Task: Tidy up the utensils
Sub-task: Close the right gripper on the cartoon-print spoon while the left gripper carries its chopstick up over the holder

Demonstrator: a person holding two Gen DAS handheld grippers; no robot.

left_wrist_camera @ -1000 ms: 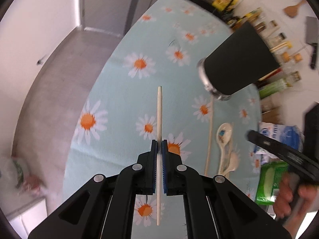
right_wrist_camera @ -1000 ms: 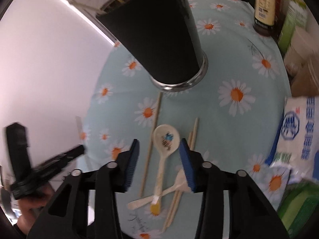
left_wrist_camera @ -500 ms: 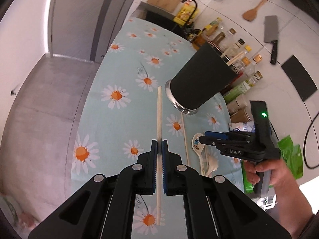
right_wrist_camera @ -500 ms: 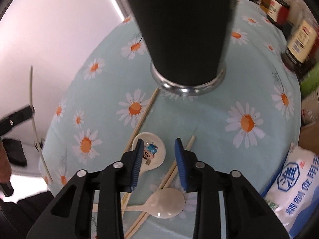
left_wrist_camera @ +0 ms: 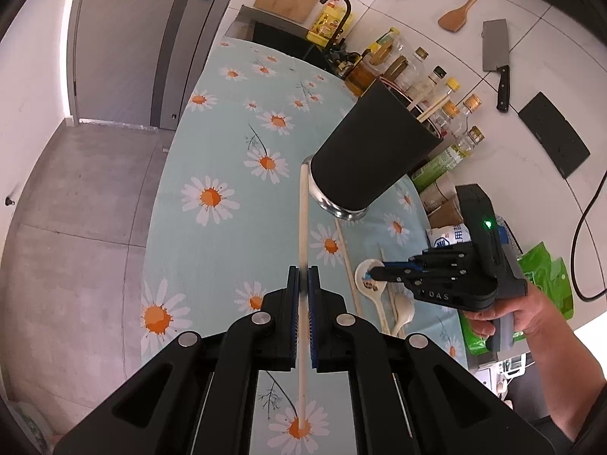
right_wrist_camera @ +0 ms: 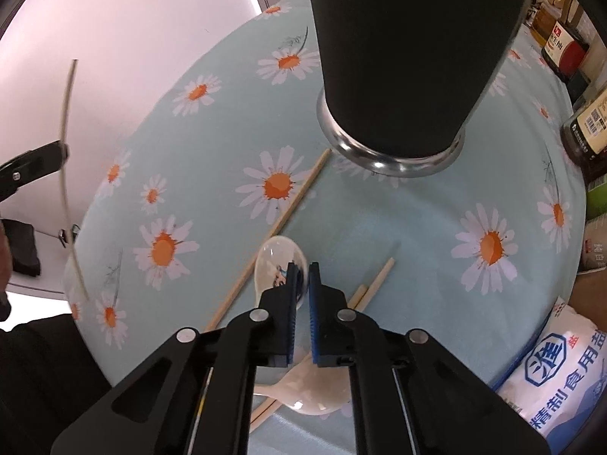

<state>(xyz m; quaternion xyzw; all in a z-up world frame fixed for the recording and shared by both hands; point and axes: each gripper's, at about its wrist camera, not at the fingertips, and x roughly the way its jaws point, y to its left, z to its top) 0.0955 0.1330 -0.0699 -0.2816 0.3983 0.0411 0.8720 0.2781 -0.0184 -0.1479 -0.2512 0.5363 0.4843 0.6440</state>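
Above the daisy-print bench point(left_wrist_camera: 212, 144) | your left gripper point(left_wrist_camera: 302, 280) pinches a pale wooden chopstick point(left_wrist_camera: 302, 220) mid-shaft, aimed toward the tall black holder point(left_wrist_camera: 373, 151) | right gripper point(right_wrist_camera: 302, 276), jaws nearly together, seemingly straddles the white ceramic spoon point(right_wrist_camera: 275, 261) rim for lifting.

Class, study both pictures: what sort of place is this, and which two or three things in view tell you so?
Most likely a home kitchen. A cleaver and a wooden spatula hang on the tiled wall, bottles of oil and seasoning line the back of the table, and a black utensil holder stands on the daisy cloth.
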